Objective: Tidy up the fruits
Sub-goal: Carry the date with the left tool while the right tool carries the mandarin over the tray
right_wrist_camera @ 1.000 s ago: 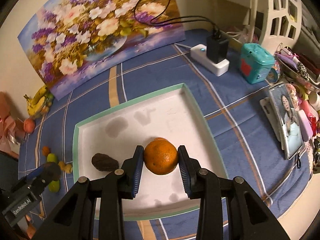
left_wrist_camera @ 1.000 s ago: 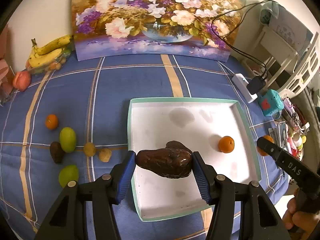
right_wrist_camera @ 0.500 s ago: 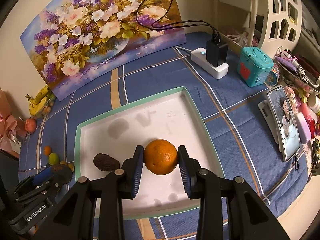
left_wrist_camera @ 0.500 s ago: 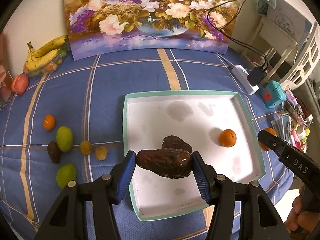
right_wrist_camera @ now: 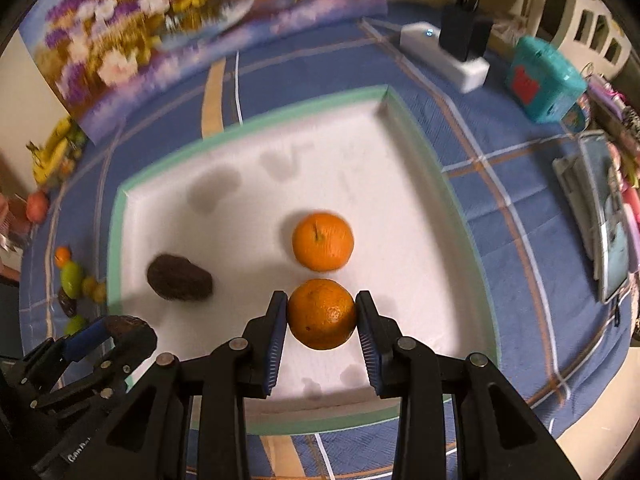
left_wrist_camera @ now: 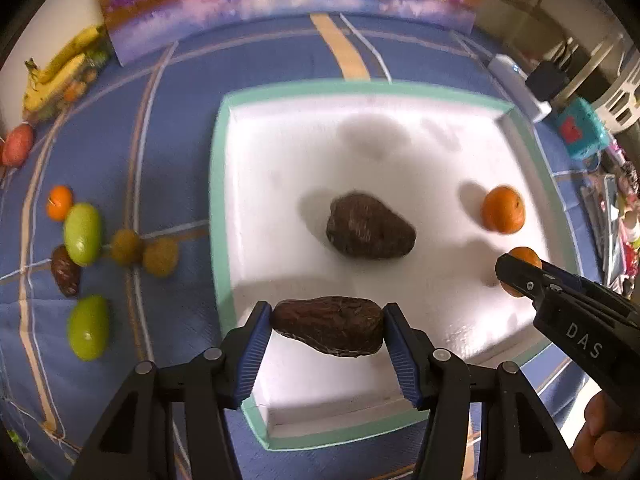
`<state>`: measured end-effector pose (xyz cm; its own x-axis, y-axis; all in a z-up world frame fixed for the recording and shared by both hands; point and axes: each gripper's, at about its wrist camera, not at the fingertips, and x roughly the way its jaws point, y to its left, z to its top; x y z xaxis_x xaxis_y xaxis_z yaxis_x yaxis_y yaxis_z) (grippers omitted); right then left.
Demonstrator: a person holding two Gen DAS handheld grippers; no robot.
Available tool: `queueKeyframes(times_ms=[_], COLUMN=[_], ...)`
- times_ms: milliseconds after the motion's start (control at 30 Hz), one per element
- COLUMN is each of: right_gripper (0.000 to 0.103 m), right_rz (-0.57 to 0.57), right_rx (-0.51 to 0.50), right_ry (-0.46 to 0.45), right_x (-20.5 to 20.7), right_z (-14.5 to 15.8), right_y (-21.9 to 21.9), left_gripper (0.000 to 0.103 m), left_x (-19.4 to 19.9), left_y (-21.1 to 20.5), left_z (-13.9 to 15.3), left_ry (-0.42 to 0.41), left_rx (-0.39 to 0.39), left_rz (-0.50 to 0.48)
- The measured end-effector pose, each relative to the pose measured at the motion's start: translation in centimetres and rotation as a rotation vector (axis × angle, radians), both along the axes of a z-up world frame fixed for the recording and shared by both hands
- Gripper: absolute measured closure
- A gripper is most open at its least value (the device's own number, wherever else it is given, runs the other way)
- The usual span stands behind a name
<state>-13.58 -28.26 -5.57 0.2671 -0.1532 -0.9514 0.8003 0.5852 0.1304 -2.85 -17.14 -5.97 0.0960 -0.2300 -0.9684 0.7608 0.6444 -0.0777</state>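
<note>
Fruits: your left hand-held gripper grips a dark fruit end to end, likely soft, so squeeze lightly.
Orange: your right hand-held gripper clamps its middle; firm, round, may roll on the tray.

The left wrist camera sits just behind the left claw and looks down and forward, close over the near left part of the white tray; the right wrist camera sits behind the right claw, close over the tray's near edge; both face the flower picture at the bench's far edge; both share the tray, and each sees the other claw.
</note>
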Motion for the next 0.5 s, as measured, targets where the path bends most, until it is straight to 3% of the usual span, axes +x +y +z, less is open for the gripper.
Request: queueKeyframes(times_ms=[167,500], right_gripper=[0.067,0.067], right_rz=[0.007,0.010], right_rx=[0.027,0.026], right_ry=[0.035,0.035], right_x=[0.1,0.0], right_z=[-1.9,-1.9], right_y=[0.1,0.1], left_gripper=[0.044,0.043], left_x=[-0.2,-0.5], left_y=[-0.1,-0.5], left_z=[-1.3,-1.5], left_ry=[-0.004,-0.007], left_rx=[0.037,0.043], left_rz=[-0.009,-0.015])
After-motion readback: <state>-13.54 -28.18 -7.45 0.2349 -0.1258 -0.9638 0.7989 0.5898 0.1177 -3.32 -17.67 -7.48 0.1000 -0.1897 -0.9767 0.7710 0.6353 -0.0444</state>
